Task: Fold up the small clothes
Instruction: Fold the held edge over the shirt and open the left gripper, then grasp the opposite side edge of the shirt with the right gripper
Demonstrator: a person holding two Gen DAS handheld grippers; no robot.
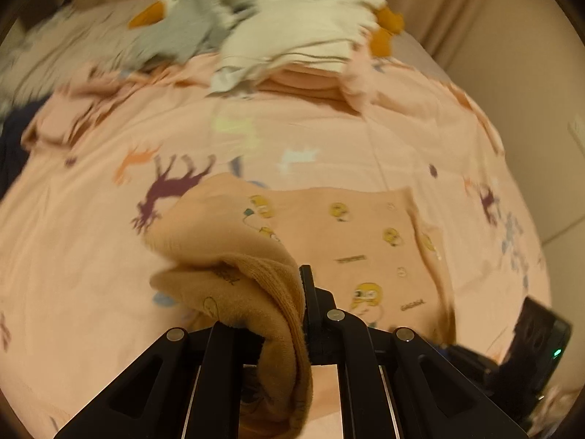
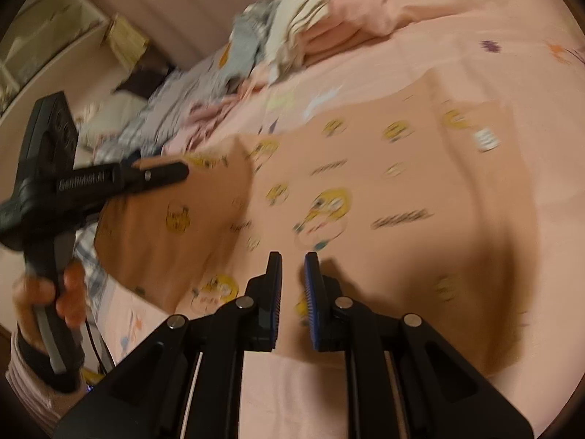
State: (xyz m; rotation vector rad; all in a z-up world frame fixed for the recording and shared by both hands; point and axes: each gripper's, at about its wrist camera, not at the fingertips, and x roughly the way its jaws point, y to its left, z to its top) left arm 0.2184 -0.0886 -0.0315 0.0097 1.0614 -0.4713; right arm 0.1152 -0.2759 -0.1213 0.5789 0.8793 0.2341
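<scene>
- Left gripper [image 1: 298, 314]: pinching a lifted corner of the peach garment [image 1: 351, 248]; the fold drapes over its fingers.
- Garment: yellow cartoon print, the rest lying flat on the pink bedsheet [image 1: 329, 139], mid-bed.
- Right gripper [image 2: 293, 285]: jaws slightly parted, nothing between them, over the garment's near edge.
- Far end: stack of folded clothes [image 1: 292, 44].

A small garment [image 1: 340, 241] lies flat on the bedsheet [image 1: 329, 139], with a pile of folded clothes [image 1: 292, 47] behind it.
</scene>
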